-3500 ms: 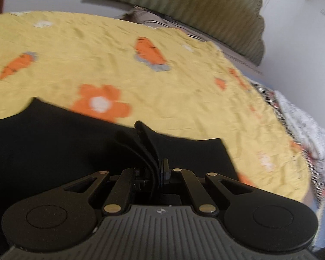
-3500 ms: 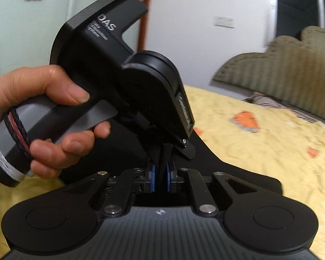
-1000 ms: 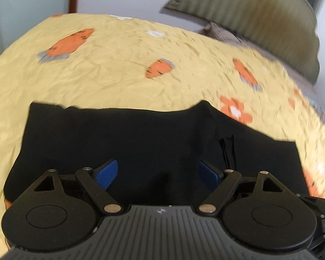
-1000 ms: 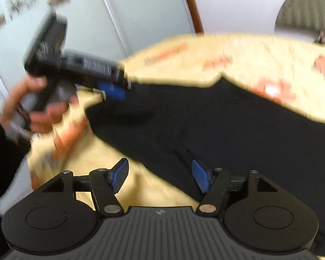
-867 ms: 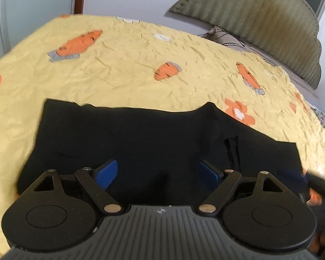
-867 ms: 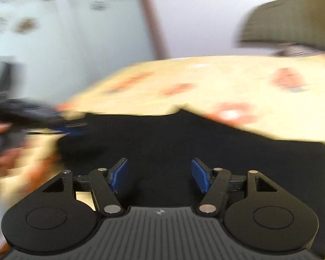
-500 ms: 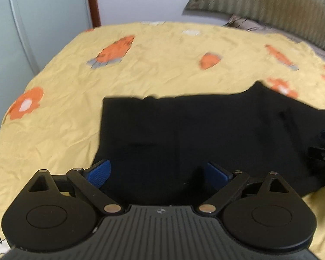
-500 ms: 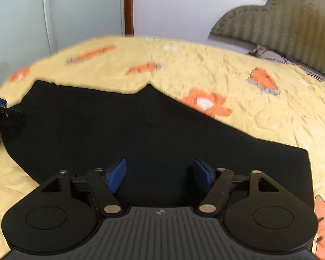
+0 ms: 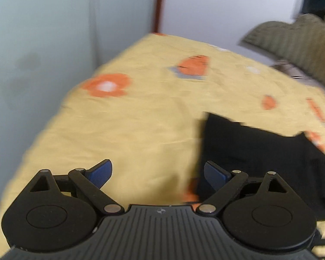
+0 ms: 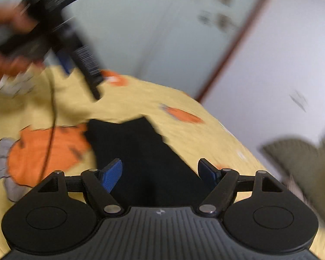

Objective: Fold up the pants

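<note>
The black pants [image 9: 262, 149] lie folded flat on the yellow bedspread [image 9: 140, 117], at the right of the left wrist view. My left gripper [image 9: 158, 172] is open and empty, over the bedspread just left of the pants' edge. In the right wrist view the pants [image 10: 145, 151] run from the middle down under my right gripper [image 10: 160, 171], which is open and empty above them. The left gripper [image 10: 60, 34] shows blurred at the upper left there, raised above the bed in a hand.
The bedspread has orange flower and carrot prints [image 10: 47, 149]. A pale wardrobe door [image 9: 43, 43] and white wall stand beyond the bed's left edge. An olive headboard [image 9: 296, 41] is at the far right. A thin cable [image 10: 51, 112] hangs from the left gripper.
Both grippers let go of the pants and opened. Since half a second ago the left has swung left off the pants and lifted; the right view has turned and is blurred.
</note>
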Tool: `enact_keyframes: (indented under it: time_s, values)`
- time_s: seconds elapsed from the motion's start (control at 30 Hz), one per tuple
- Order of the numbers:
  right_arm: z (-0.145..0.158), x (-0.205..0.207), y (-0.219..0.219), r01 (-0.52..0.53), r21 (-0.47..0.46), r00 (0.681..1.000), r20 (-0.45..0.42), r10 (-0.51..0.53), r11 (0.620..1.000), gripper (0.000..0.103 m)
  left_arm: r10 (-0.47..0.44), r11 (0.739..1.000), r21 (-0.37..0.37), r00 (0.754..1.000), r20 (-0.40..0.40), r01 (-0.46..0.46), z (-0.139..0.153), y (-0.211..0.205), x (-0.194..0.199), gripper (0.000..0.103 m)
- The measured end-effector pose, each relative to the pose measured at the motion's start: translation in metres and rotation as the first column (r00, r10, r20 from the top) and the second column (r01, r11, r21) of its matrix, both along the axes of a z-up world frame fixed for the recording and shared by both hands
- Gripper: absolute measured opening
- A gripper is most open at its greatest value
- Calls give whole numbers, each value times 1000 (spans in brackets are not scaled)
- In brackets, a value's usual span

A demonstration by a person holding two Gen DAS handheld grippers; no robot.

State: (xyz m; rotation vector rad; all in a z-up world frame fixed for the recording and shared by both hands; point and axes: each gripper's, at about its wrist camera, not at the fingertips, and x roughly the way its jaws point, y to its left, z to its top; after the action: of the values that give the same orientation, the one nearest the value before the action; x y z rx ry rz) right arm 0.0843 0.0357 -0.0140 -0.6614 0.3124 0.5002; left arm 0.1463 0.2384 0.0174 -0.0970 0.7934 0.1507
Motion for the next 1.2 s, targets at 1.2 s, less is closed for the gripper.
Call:
enact_keyframes:
  time_s: [1.2]
  values:
    - [-34,3,62,-8,-217,998,55,21,976,77,108,989,110,992,-67,-100,-33,-10,25,101]
